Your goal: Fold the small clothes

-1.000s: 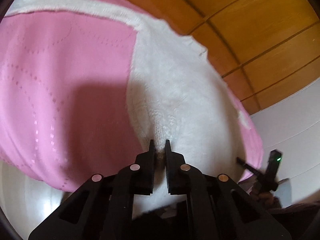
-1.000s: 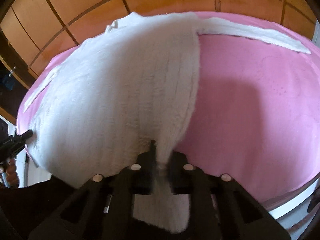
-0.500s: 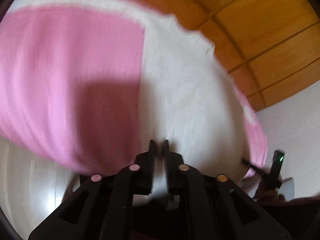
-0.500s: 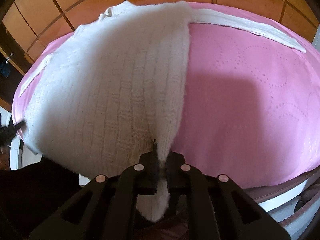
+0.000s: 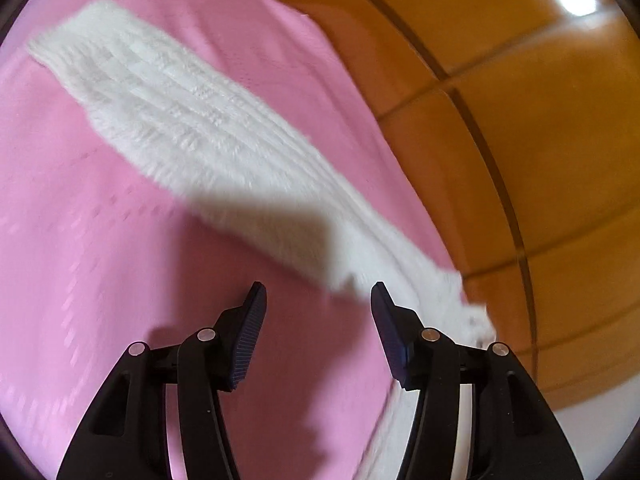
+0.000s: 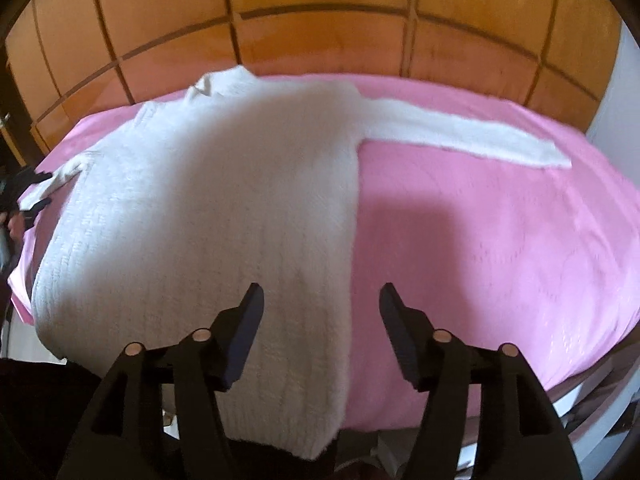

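A white knitted sweater lies spread flat on a pink cloth, its hem hanging over the near edge and one sleeve stretched out to the right. My right gripper is open and empty, just above the sweater's right hem side. In the left wrist view the other sleeve runs diagonally across the pink cloth. My left gripper is open and empty, hovering just short of that sleeve near the armpit.
Orange-brown wooden panels stand behind the table. The pink cloth's edge drops off at the near right. The left gripper's fingers show at the far left of the right wrist view.
Both grippers were shut on the sweater's hem and have opened and let it go. The sweater now lies flat. The left gripper has swung over towards the left sleeve.
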Action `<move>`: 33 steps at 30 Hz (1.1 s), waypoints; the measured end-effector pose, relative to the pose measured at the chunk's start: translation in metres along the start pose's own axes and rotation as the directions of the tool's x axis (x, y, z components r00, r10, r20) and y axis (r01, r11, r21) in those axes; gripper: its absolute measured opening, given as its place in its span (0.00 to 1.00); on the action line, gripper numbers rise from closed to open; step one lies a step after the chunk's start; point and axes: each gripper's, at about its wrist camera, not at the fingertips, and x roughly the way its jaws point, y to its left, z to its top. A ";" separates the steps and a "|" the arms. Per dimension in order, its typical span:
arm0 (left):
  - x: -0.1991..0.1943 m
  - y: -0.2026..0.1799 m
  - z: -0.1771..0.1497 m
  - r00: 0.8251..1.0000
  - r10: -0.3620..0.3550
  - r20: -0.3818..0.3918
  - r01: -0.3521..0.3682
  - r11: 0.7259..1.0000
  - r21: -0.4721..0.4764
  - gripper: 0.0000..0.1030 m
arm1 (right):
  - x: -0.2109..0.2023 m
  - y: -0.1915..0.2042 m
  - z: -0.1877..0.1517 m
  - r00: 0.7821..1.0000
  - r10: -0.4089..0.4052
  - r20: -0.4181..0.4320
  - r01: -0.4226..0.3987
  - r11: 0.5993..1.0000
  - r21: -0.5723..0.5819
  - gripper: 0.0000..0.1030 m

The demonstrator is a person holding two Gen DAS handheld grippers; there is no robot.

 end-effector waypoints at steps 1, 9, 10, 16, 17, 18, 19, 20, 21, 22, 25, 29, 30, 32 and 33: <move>0.007 0.004 0.004 1.000 -0.002 0.004 0.002 0.999 -0.034 0.51 | 0.001 0.004 0.001 1.000 0.007 0.000 -0.007 1.000 -0.009 0.61; 0.025 -0.007 0.025 1.000 -0.001 0.017 0.001 0.999 -0.041 0.05 | 0.030 0.034 0.006 0.996 0.080 -0.047 -0.081 0.997 -0.018 0.63; 0.019 -0.009 0.027 1.000 0.004 0.024 -0.003 0.999 -0.036 0.05 | 0.032 0.037 0.006 0.994 0.092 -0.051 -0.093 0.995 -0.019 0.63; 0.016 -0.019 0.033 0.967 0.255 -0.006 -0.253 0.961 0.108 0.06 | 0.053 0.047 0.004 0.986 0.133 -0.105 -0.136 0.990 -0.023 0.64; 0.024 -0.020 0.027 0.953 0.301 -0.019 -0.296 0.946 0.132 0.08 | 0.060 0.045 0.000 0.983 0.135 -0.122 -0.137 0.990 -0.015 0.65; 0.023 -0.023 0.024 0.952 0.306 0.004 -0.303 0.941 0.149 0.09 | 0.063 0.044 -0.001 0.983 0.138 -0.122 -0.141 0.990 -0.012 0.66; 0.020 -0.030 0.019 0.943 0.331 0.030 -0.331 0.927 0.175 0.17 | 0.064 0.043 -0.003 0.983 0.145 -0.112 -0.147 0.989 -0.011 0.68; 0.016 -0.035 0.014 0.930 0.363 0.058 -0.367 0.912 0.183 0.22 | 0.064 0.043 -0.004 0.983 0.148 -0.108 -0.150 0.989 -0.013 0.68; 0.011 -0.038 0.010 0.922 0.378 0.086 -0.387 0.905 0.179 0.30 | 0.064 0.043 -0.006 0.983 0.150 -0.103 -0.153 0.988 -0.020 0.71; 0.002 -0.044 0.003 0.920 0.373 0.123 -0.390 0.904 0.177 0.36 | 0.064 0.044 -0.007 0.983 0.153 -0.100 -0.157 0.987 -0.031 0.73; -0.016 -0.068 -0.030 0.955 0.263 0.135 -0.291 0.920 0.263 0.44 | 0.065 0.046 -0.010 0.984 0.152 -0.092 -0.158 0.985 -0.068 0.75; -0.016 -0.113 -0.090 0.985 0.154 0.079 -0.173 0.870 0.462 0.48 | 0.062 0.035 -0.013 0.980 0.177 -0.093 -0.184 0.980 -0.078 0.75; -0.013 -0.128 -0.115 0.991 0.124 0.048 -0.130 0.833 0.537 0.57 | 0.060 0.031 -0.016 0.980 0.177 -0.095 -0.185 0.979 -0.083 0.75; -0.007 -0.143 -0.146 0.995 0.103 0.011 -0.088 0.785 0.614 0.61 | 0.056 0.025 -0.021 0.979 0.175 -0.106 -0.185 0.977 -0.101 0.75; -0.002 -0.152 -0.170 0.995 0.103 -0.017 -0.065 0.742 0.667 0.61 | 0.052 0.021 -0.023 0.977 0.179 -0.117 -0.192 0.975 -0.111 0.75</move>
